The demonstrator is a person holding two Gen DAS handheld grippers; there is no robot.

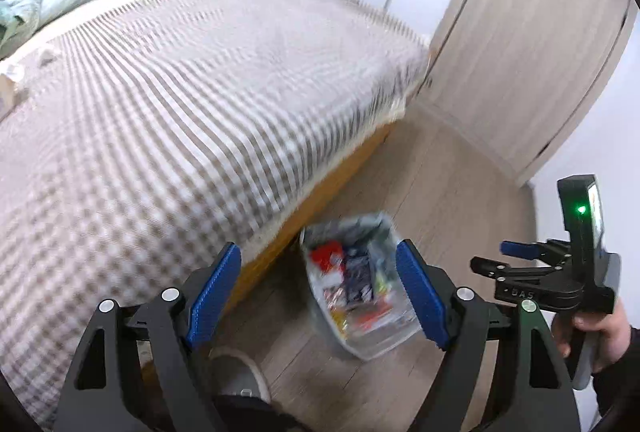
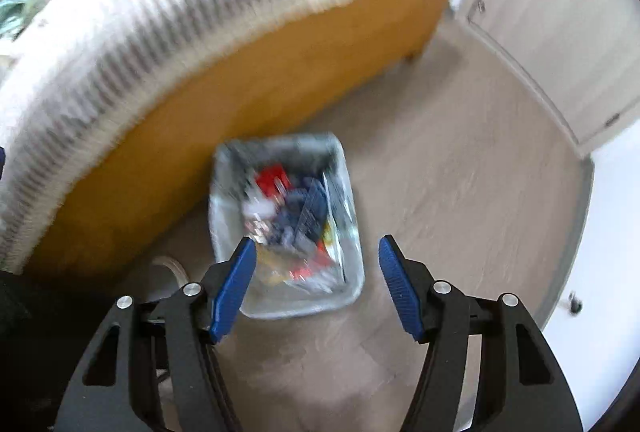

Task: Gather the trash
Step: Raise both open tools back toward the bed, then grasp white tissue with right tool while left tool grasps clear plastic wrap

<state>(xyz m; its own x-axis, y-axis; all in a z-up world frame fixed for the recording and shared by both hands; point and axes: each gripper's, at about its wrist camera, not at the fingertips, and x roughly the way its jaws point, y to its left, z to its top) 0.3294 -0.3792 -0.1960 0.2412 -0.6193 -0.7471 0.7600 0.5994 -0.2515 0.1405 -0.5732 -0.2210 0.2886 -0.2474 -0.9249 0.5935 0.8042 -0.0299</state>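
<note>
Motion blur smears the trash [image 2: 288, 216] inside the bin [image 2: 224, 232].

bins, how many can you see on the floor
1. The bin stands on the floor beside the bed, holding wrappers. Both views show the same one; others may be out of view.

Brown-and-white checked bedspread [image 1: 192, 104], orange-brown bed frame [image 2: 192, 120], blue-padded jaws
</note>
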